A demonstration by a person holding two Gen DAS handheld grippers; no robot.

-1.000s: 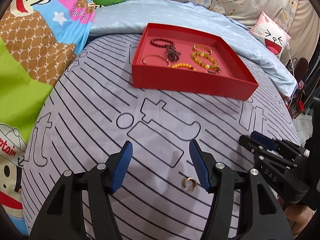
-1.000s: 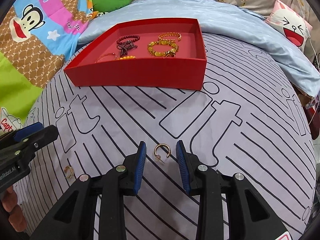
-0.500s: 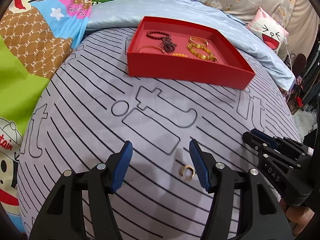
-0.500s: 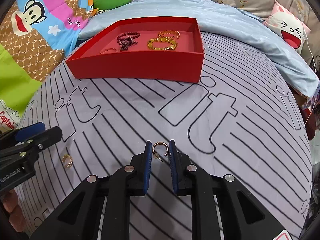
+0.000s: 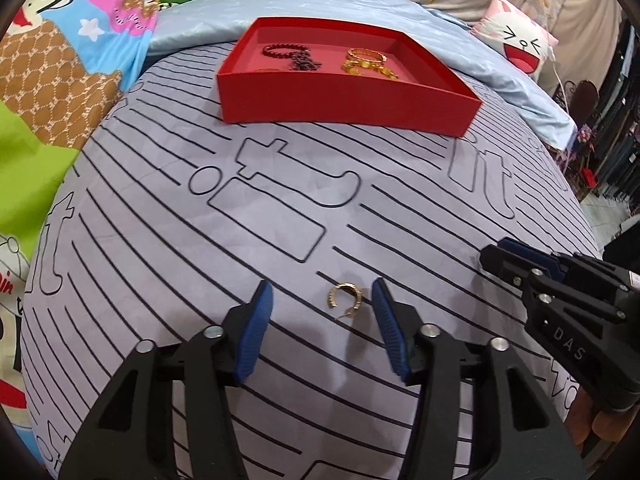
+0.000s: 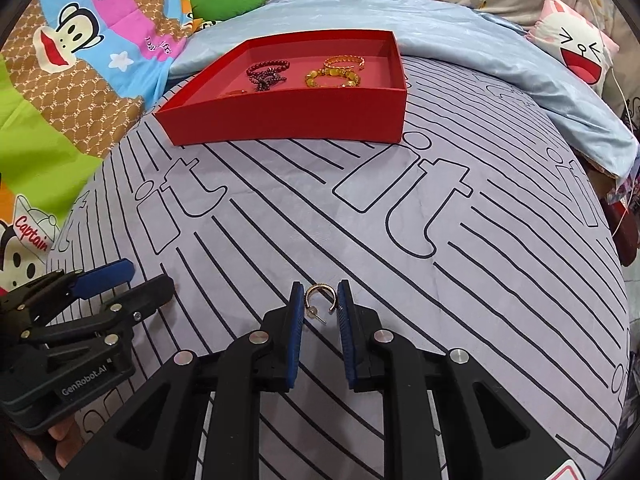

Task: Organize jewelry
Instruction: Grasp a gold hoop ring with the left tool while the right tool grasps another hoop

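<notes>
We work over a striped bedsheet [image 5: 168,248], with a red tray [image 5: 344,98] at the far side already carrying dark bead bracelets [image 5: 290,54] and amber bracelets [image 5: 366,62].

Two gold hoop earrings lie loose, one per gripper. The right gripper [image 6: 319,300] has its blue pads drawn in narrow around the right earring [image 6: 319,298]; both pads look to touch the hoop's sides, with its post sticking out toward us. We judge that a grip, though a light one.

The left gripper [image 5: 320,300] stands about half open and its jaws are closing. The left earring [image 5: 345,296] lies on the sheet between the pads, nearer the right-hand pad, touching neither.

How we do this well:
- Left side: we centre the hoop between the pads before they meet, or the near pad will shove it sideways across the cloth.
- We keep the tips low against the sheet; a thin hoop slips under pads held high. The soft bedding may give, so we press gently.
- Right side: we lift straight up and check that the hoop hangs square, since the post offers a snag point on the fabric.
- Both then travel to the tray, and we set them in bare floor near the front wall, clear of the bracelets.
</notes>
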